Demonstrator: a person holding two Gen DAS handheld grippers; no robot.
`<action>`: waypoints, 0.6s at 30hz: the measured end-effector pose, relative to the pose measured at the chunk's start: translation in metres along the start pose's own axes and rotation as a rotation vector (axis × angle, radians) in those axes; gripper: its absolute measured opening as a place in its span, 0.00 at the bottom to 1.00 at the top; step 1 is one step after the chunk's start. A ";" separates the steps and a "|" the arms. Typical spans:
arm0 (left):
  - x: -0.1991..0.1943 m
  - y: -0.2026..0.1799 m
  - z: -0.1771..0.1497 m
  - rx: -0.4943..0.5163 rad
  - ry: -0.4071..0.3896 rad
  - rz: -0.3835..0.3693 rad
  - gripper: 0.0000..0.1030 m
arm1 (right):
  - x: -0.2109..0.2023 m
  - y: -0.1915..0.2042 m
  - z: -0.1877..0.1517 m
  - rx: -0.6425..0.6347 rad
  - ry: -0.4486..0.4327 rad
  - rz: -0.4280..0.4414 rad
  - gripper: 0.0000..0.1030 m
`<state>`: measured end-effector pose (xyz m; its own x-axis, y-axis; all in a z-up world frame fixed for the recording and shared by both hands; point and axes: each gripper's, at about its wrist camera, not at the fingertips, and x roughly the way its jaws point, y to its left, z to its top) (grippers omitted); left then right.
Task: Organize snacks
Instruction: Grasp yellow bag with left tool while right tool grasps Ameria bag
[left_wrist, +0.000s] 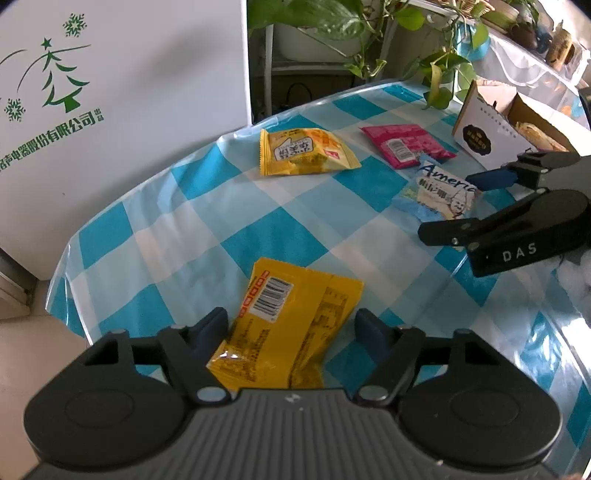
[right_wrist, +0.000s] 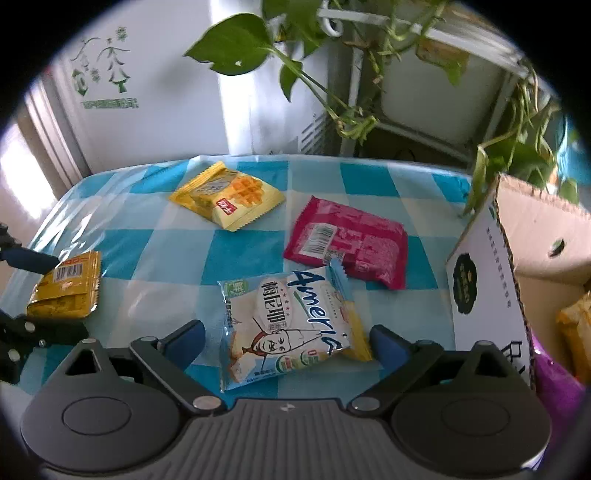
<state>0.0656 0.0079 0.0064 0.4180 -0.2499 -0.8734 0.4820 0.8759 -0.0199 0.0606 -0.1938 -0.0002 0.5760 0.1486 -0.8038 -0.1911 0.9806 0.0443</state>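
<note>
A yellow barcode packet (left_wrist: 291, 314) lies flat on the blue-checked tablecloth (left_wrist: 207, 206) between the fingers of my left gripper (left_wrist: 291, 328). The left pad is at its edge and a thin strip of cloth shows before the right pad, so the gripper is open. My right gripper (right_wrist: 288, 339) stands open around a white-and-blue "America" packet (right_wrist: 284, 328), with gaps on both sides. In the left wrist view the right gripper (left_wrist: 458, 206) hovers over that packet (left_wrist: 439, 192). A yellow waffle packet (right_wrist: 229, 195) and a pink packet (right_wrist: 351, 240) lie farther back.
An open cardboard box (right_wrist: 480, 295) holding other snack packets stands at the right edge of the table. A white appliance (left_wrist: 110, 110) stands behind the table on the left. Trailing plant leaves (left_wrist: 443, 74) hang over the far right corner. The table's round edge (left_wrist: 74, 258) drops off at the left.
</note>
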 end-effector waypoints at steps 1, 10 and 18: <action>0.000 -0.001 0.000 0.001 0.000 -0.001 0.68 | -0.001 0.000 0.000 0.003 -0.001 0.004 0.93; -0.002 -0.003 0.004 -0.060 0.005 0.016 0.51 | -0.010 0.004 0.000 -0.020 -0.017 0.007 0.66; -0.010 0.005 0.008 -0.159 -0.017 0.040 0.51 | -0.017 0.009 -0.001 -0.013 -0.038 0.058 0.65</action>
<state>0.0705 0.0112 0.0187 0.4479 -0.2188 -0.8669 0.3372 0.9393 -0.0629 0.0482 -0.1872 0.0137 0.5937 0.2097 -0.7769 -0.2352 0.9685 0.0817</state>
